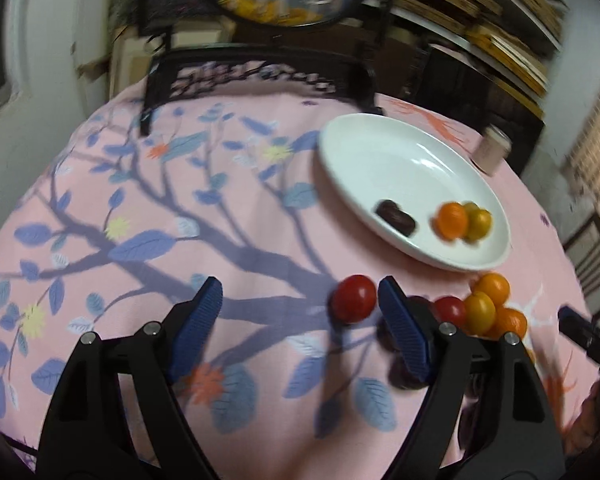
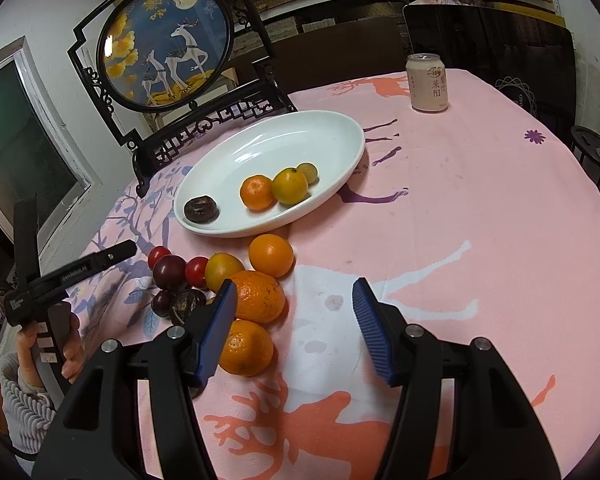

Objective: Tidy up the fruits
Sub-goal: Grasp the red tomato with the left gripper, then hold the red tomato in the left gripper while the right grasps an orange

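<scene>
Four fruits: in plate (image 2: 340, 136), table's 11 o'clock.
Left tongs (image 1: 300, 300): gaping, tomato (image 1: 354, 298) just inside right finger, untouched.
Right tongs (image 2: 294, 300): apart, empty.

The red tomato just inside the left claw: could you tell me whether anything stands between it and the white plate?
Nothing visible does. The red tomato lies apart from the pile, and only bare tablecloth separates it from the white plate.

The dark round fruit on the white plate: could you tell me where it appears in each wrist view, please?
Left wrist view: dark fruit right of centre, near the white plate's front rim, left of the orange citrus.
Right wrist view: dark fruit left of centre, at the plate's left end.
Shared landmark: the pink drink can beyond the plate.
</scene>
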A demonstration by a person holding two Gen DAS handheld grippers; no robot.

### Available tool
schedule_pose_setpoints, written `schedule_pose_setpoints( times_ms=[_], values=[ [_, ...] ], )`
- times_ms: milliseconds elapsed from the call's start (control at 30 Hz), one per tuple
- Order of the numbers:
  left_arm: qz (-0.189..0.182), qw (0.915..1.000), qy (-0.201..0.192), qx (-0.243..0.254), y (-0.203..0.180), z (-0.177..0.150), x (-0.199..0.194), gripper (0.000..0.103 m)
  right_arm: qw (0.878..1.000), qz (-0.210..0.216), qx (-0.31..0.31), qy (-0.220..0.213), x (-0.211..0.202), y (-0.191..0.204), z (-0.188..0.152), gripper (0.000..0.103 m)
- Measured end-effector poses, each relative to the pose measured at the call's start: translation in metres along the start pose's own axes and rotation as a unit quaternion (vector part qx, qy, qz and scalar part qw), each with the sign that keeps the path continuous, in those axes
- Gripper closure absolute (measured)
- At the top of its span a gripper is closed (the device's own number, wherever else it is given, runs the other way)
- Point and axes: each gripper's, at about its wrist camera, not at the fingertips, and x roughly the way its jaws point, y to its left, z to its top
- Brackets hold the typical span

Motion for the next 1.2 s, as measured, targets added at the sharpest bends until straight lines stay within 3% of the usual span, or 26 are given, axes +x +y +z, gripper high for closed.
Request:
schedule_pose_setpoints(
  times_ms=[167,400,467,567,667,733,833,900,967,1200],
  values=[
    [-0.001,0.9991,0.012,0.042,-0.018,-0.003,0.009,0.035,1.0,0.001,0.0,0.0,0.0,0.0,0.0,0.043],
    [-0.02,0.9983,0.048,0.026,-0.012,0.001,0.026,0.035,1.0,-0.002,0.001,0.004,0.002,-0.001,0.0,0.043],
    [-0.015,0.9987,0.048,0.002,0.001,0.003,0.025,0.034,1.0,-0.002,0.002,0.004,0.002,-0.001,0.0,0.043],
    [0.02,0.9986,0.034,-0.035,0.023,0.007,0.017,0.038,1.0,0.0,0.004,0.003,0.001,-0.002,0.0,0.043],
    [-0.007,0.9971,0.026,-0.071,0.036,0.008,0.009,0.038,1.0,0.002,0.004,0.001,0.0,-0.002,0.0,0.043],
    [-0.028,0.9977,0.015,-0.06,0.029,0.007,0.002,0.038,1.0,0.003,0.004,0.001,0.0,-0.002,0.0,0.043],
    [-0.03,0.9993,0.012,-0.017,0.005,0.004,0.005,0.039,1.0,0.003,0.004,0.002,0.0,-0.001,0.0,0.043],
    [-0.033,0.9988,0.035,0.003,-0.006,0.002,0.018,0.059,1.0,0.003,0.004,0.004,0.001,-0.001,0.0,0.043],
    [-0.039,0.9974,0.059,0.008,-0.01,-0.002,0.028,0.068,1.0,0.003,0.004,0.005,0.002,-0.001,-0.001,0.043],
    [-0.049,0.9965,0.067,-0.009,-0.003,-0.002,0.033,0.074,1.0,0.007,0.004,0.007,0.002,-0.001,-0.001,0.043]
  ],
)
